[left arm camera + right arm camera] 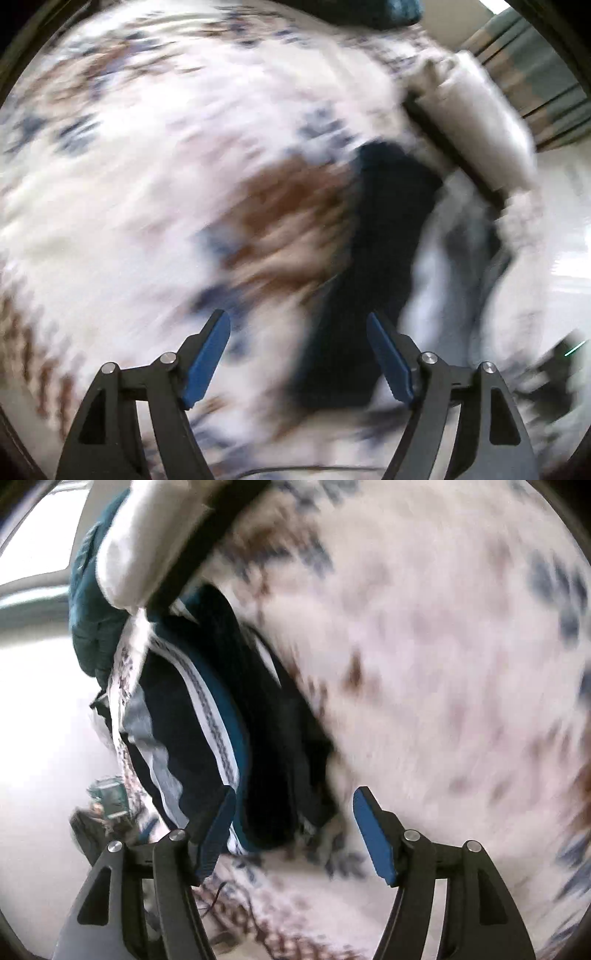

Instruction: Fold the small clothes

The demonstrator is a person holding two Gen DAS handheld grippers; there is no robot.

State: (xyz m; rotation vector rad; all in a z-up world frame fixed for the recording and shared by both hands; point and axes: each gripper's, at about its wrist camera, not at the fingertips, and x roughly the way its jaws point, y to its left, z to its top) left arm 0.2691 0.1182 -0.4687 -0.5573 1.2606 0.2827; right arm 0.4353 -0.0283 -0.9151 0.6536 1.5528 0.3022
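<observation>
Now a patterned bedspread [155, 155] is seen under everything; the dark folded garment [229, 716] is laid on it near the edge, likely as finished. Both the left gripper [298, 354] and right gripper [293, 830] are spread wide, nothing held.

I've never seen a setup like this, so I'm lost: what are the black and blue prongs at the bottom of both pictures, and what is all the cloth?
Each picture comes from a camera on hand-held tongs, looking along their two blue-padded fingers. A person holds one in each hand. The left tongs and the right tongs both stand open, gripping nothing. Below lies a patterned white, brown and blue blanket. On it rests a pile of dark clothes, one with a white striped band. Everything is blurred.
</observation>
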